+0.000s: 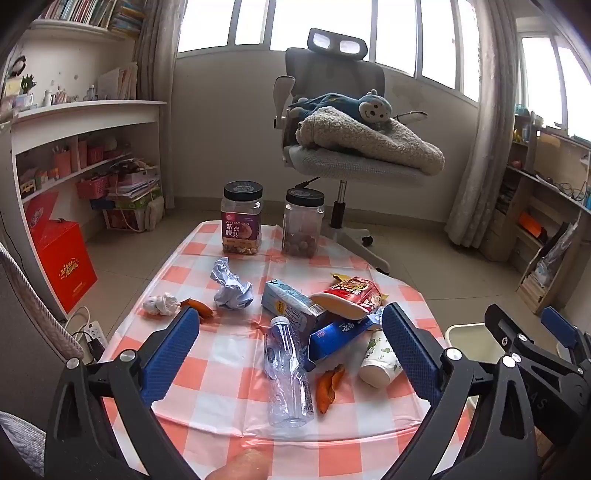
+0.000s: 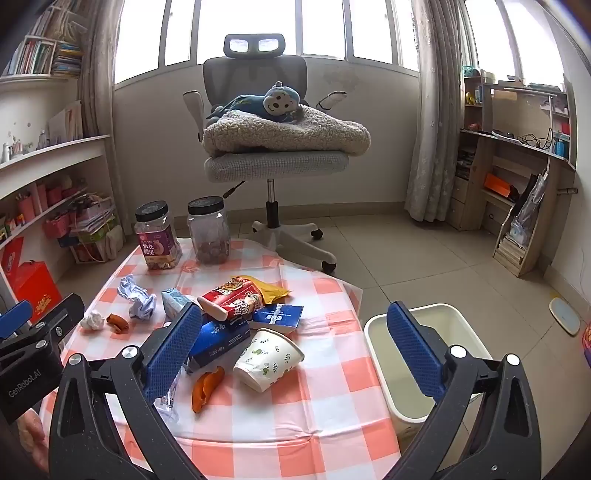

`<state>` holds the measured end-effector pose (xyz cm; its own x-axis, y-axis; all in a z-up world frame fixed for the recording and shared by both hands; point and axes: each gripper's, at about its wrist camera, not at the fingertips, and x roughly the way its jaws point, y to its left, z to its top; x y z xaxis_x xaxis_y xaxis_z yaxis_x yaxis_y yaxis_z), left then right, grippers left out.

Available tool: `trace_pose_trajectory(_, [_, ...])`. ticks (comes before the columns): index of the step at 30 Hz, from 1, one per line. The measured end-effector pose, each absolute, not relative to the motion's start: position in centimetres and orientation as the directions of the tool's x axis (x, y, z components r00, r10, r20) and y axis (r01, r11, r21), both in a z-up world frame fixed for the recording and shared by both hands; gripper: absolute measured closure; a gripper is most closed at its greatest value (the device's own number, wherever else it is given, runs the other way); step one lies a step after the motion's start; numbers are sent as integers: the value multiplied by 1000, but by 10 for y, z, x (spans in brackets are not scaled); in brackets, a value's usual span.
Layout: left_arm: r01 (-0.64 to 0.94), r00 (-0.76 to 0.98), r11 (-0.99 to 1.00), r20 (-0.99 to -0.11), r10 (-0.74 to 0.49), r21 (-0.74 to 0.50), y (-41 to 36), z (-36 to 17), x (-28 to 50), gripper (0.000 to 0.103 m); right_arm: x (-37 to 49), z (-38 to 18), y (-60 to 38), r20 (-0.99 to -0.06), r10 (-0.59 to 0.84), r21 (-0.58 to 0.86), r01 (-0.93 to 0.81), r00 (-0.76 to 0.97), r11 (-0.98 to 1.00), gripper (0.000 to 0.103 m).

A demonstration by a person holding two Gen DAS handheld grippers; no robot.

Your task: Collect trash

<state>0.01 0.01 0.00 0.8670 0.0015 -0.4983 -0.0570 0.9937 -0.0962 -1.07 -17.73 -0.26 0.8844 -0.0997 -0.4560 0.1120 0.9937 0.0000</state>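
— Daylight pours in through the windows point(image 2: 258, 29) behind the chair point(image 2: 273, 110); the panes are blown out white.

— Soft shadows on the tablecloth point(image 1: 229, 376), though. Sharp centre, edges bent and dark-cornered in both views.

Glossy plastic tablecloth point(image 1: 229, 373), clear crinkled plastic bottle point(image 1: 286, 373), paper cup point(image 2: 267, 356)

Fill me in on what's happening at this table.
A person is about to clear trash off a checkered table, holding a hand-held gripper in each hand. The left hand-held gripper and right hand-held gripper both hover open, gripping nothing. Nothing is collected yet: the plastic bottle, paper cup, orange peels, crumpled paper and snack packaging lie on the cloth. The white bin stands beside the table on the right.
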Motion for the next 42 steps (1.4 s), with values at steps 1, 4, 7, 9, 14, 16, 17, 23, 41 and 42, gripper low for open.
trace_pose_trajectory(1, [-59,866,993,-499,3,-98,1,0,0,7,-11,-3,-178,-466,-95,11,113,880,994,7])
trace_pose_trajectory(4, [-56,880,997,-475,22,-57,-1,0,-2,7,-12,-2,-178,-467,-94,11,112,879,994,7])
trace_pose_trajectory(7, [-58,878,996,-479,21,-64,0,0,-2,7,-13,-2,-179,-464,-93,10,110,881,994,7])
trace_pose_trajectory(9, [-59,876,996,-481,20,-65,0,0,-2,7,-12,-2,-178,-462,-91,8,107,882,994,7])
trace_pose_trajectory(14, [-60,874,997,-485,25,-57,-6,2,-5,7,-8,-6,-180,-458,-88,4,101,884,995,7])
trace_pose_trajectory(16, [-60,873,997,-486,26,-54,-9,3,-7,7,-12,1,-179,-457,-90,12,107,885,994,7])
trace_pose_trajectory(17, [-61,873,997,-487,28,-54,-11,3,-8,7,-14,0,-180,-455,-90,13,108,886,994,7])
trace_pose_trajectory(23, [-61,872,996,-488,20,-68,1,-1,-1,7,-13,0,-179,-455,-88,16,107,886,994,7])
trace_pose_trajectory(41, [-62,871,996,-491,19,-71,1,-1,-3,7,-13,-3,-181,-453,-84,23,106,887,994,7])
trace_pose_trajectory(42, [-63,871,995,-491,19,-72,2,-1,-3,7,-13,-3,-182,-453,-84,24,106,888,994,7])
